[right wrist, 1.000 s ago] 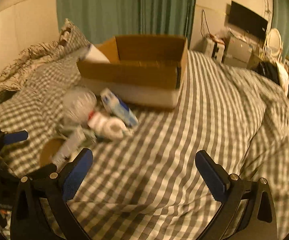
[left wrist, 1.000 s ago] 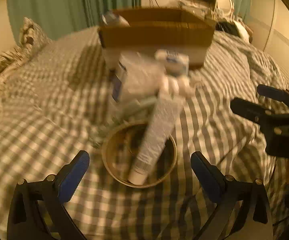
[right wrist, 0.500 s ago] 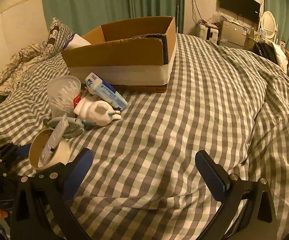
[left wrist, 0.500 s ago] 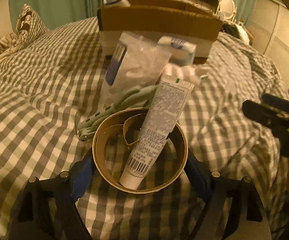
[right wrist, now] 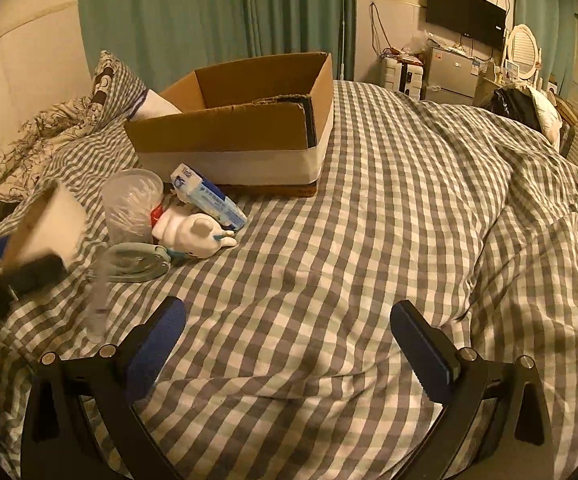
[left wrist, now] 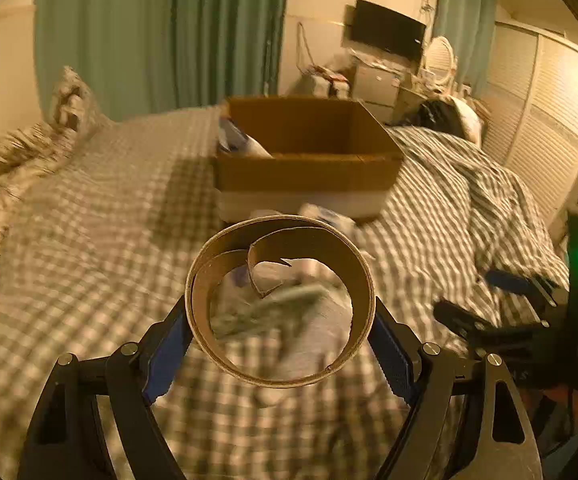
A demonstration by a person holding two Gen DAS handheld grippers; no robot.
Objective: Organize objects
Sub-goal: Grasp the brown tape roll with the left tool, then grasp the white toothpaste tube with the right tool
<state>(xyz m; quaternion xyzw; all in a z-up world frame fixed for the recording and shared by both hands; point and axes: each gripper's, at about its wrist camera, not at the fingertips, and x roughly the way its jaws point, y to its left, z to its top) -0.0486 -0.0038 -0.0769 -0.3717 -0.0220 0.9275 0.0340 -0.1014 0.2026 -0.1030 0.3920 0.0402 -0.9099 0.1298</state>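
I have the cardboard ring (left wrist: 279, 304) clamped between the fingers of my left gripper (left wrist: 279, 344); both blue pads press its outer wall at 9 and 3 o'clock, and it hangs clear of the bed (left wrist: 89, 240). Its hole faces me in the left wrist view, so its axis runs straight along the fingers toward the box (left wrist: 309, 160).

That is the relation that matters: the box sits dead ahead at 12 o'clock from the ring, its open top visible and its near wall facing me. I judge the next move to be a carry forward and up over that wall, then a release inside. The left gripper is plainly the nearer one for it.

My right gripper (right wrist: 289, 344) is wide open and holds nothing, hovering over bare checked bedding. From it the box (right wrist: 241, 128) lies at about 11 o'clock, well apart.

The rest of the clutter lies just in front of the box, at 10 o'clock from the right fingers: a clear plastic cup (right wrist: 131, 204), a white figurine (right wrist: 193, 232), a blue and white carton (right wrist: 209, 196) leaning beside it, a pale green lid (right wrist: 137, 260), and a tube (right wrist: 97, 300) lying with its long axis pointing toward me. Something white already leans in the box's far left corner.

The left wrist view is blurred, so I cannot read what lies under the ring.
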